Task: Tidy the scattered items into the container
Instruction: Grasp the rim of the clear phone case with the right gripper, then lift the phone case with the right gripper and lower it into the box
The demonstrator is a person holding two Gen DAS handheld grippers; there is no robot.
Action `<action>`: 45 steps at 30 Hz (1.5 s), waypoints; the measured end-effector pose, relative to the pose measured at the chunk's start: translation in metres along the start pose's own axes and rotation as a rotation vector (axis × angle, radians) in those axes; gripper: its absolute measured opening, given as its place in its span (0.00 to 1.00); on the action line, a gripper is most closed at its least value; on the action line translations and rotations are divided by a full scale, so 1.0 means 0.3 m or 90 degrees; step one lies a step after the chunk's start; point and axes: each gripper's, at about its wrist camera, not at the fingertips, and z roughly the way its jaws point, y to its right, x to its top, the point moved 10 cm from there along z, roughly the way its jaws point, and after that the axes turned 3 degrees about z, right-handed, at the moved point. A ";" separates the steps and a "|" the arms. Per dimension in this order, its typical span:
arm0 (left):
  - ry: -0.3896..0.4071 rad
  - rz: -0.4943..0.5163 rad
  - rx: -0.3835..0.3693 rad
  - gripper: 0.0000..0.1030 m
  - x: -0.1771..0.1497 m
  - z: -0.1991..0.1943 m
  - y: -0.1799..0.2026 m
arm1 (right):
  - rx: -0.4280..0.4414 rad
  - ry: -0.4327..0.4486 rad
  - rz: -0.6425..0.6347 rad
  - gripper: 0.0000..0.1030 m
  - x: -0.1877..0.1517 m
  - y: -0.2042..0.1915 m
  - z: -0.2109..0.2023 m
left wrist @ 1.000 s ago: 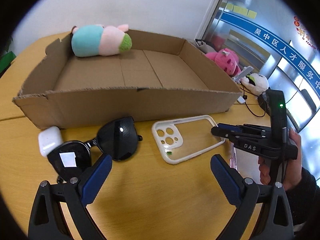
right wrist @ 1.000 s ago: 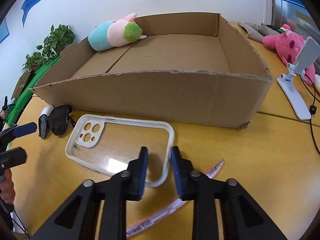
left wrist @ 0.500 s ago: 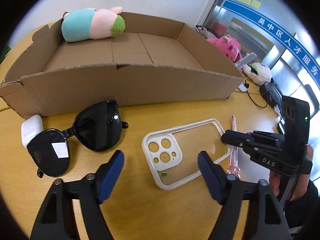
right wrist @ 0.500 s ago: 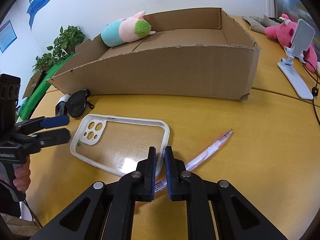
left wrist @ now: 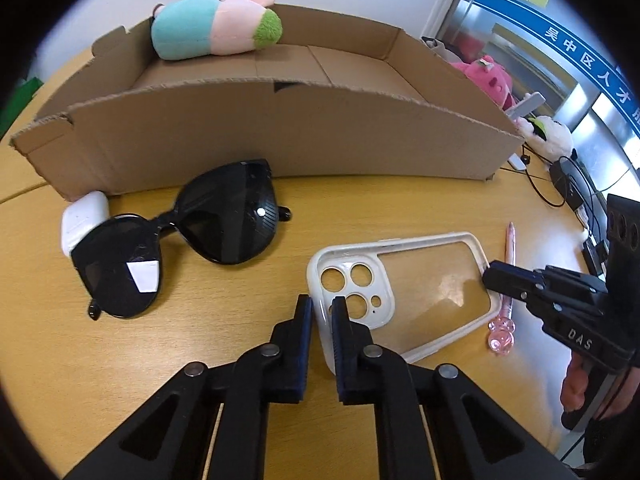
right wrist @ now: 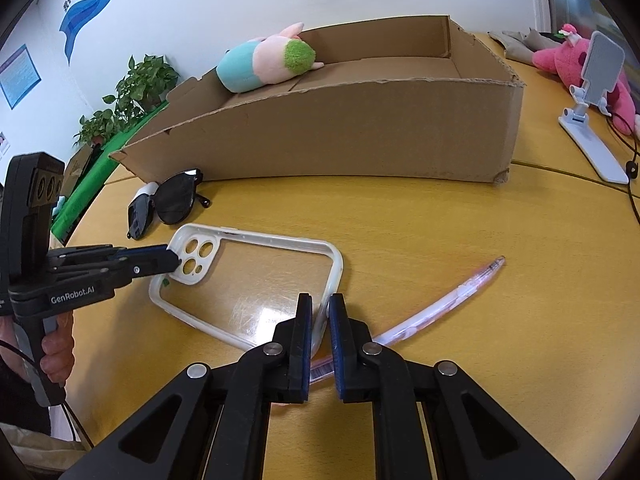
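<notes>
We have the case (left wrist: 404, 292) at lower centre of the desk (left wrist: 200, 360), each tool pinching an end rim: left tool (left wrist: 321, 322) by the camera cutout, right tool (right wrist: 320, 320) opposite. It looks light, bendy, slick; thin rims are our only hold.

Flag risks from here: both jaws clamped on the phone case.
1. The left gripper and right gripper pinch opposite ends of the thin phone case; uneven lifting could twist it or let it slip.
2. The pink pen runs under the right-hand end and may get dragged.
3. The cardboard box has a tall front wall; a low carry could catch the case on it.
</notes>
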 end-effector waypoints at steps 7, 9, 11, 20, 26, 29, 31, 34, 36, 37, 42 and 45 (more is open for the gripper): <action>0.076 -0.004 -0.012 0.08 0.102 -0.145 -0.004 | 0.015 0.041 0.004 0.09 0.068 -0.049 -0.071; 0.093 -0.003 -0.007 0.08 0.134 -0.180 -0.005 | 0.011 0.064 -0.001 0.09 0.112 -0.071 -0.108; 0.112 -0.007 -0.007 0.07 0.172 -0.221 -0.012 | 0.013 0.080 -0.008 0.09 0.154 -0.092 -0.140; 0.183 0.003 0.009 0.07 0.364 -0.361 -0.057 | 0.045 0.142 -0.039 0.08 0.402 -0.187 -0.264; 0.232 0.017 0.024 0.07 0.535 -0.434 -0.083 | 0.014 0.197 -0.097 0.08 0.602 -0.255 -0.325; 0.248 0.024 0.018 0.07 0.624 -0.451 -0.091 | 0.006 0.199 -0.106 0.08 0.677 -0.255 -0.320; 0.257 0.033 0.018 0.07 0.685 -0.456 -0.090 | 0.004 0.200 -0.105 0.08 0.735 -0.243 -0.311; 0.264 0.046 0.020 0.07 0.773 -0.450 -0.084 | 0.013 0.200 -0.095 0.08 0.822 -0.222 -0.307; 0.263 0.051 0.020 0.07 0.827 -0.430 -0.079 | 0.008 0.201 -0.096 0.08 0.872 -0.202 -0.302; 0.260 0.054 0.023 0.07 0.853 -0.414 -0.077 | 0.007 0.199 -0.094 0.08 0.898 -0.188 -0.292; 0.242 0.046 0.003 0.07 0.966 -0.311 -0.075 | 0.002 0.186 -0.081 0.07 1.001 -0.102 -0.233; 0.218 0.039 -0.010 0.07 1.020 -0.217 -0.075 | -0.004 0.165 -0.069 0.07 1.035 -0.040 -0.175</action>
